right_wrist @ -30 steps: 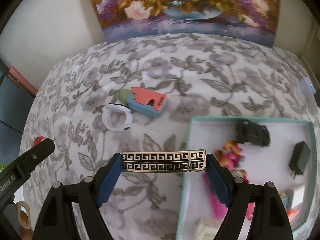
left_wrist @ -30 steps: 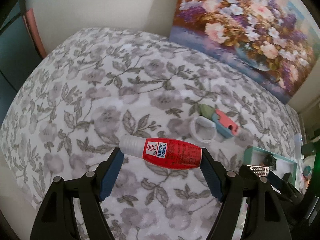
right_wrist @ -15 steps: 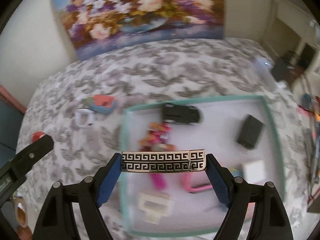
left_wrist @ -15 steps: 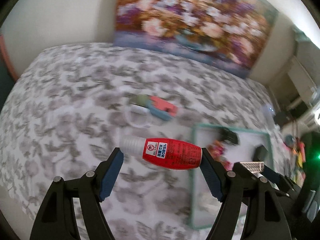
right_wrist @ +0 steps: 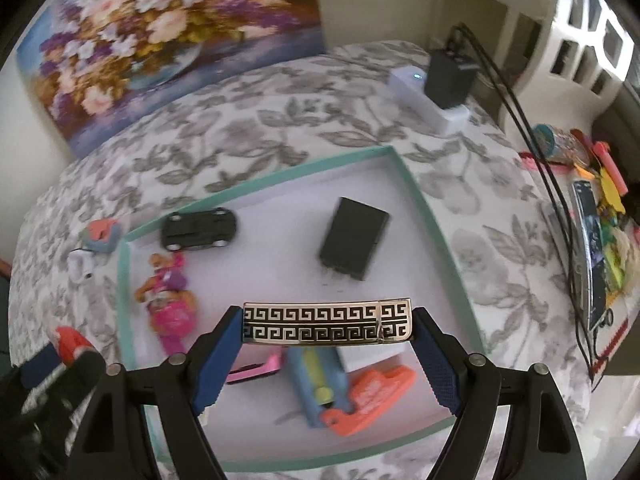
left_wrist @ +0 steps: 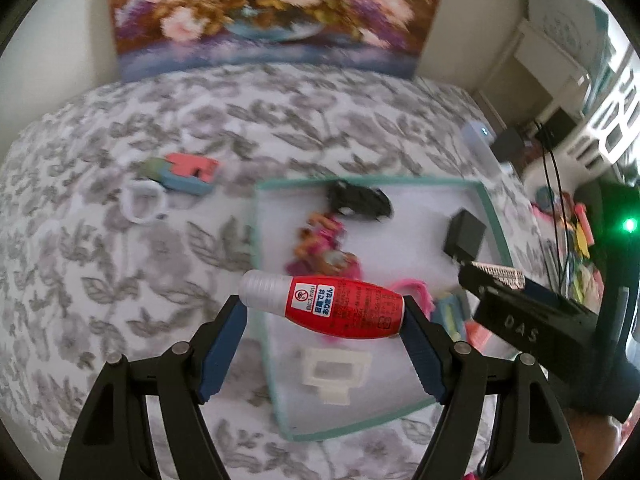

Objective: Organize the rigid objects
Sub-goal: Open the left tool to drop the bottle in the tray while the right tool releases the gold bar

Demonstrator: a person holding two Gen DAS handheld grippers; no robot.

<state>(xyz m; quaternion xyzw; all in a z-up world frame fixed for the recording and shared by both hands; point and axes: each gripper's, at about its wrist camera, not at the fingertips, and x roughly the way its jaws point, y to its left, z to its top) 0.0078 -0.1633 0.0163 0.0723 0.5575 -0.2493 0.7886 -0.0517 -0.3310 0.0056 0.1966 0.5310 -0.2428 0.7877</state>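
My left gripper (left_wrist: 322, 312) is shut on a red bottle with a white cap (left_wrist: 332, 306), held sideways above the left edge of a teal-rimmed white tray (left_wrist: 256, 240). My right gripper (right_wrist: 326, 322) is shut on a silver bar with a black key pattern (right_wrist: 326, 320), held above the tray (right_wrist: 424, 204). The right gripper also shows at the right of the left wrist view (left_wrist: 496, 280). In the tray lie a black toy car (right_wrist: 198, 227), a black charger (right_wrist: 354, 238), a pink doll (right_wrist: 170, 300) and an orange and blue toy (right_wrist: 352, 394).
On the flowered bedspread left of the tray lie a white ring (left_wrist: 142, 202) and a pink-blue-green block toy (left_wrist: 182, 172). A flower painting (right_wrist: 160, 36) leans at the back. A white power strip with a black plug (right_wrist: 436, 92) and cables lie at the right.
Both grippers have swung to the right with their loads, from over the bedspread to above the tray. The right gripper now hangs deeper over the tray's middle.
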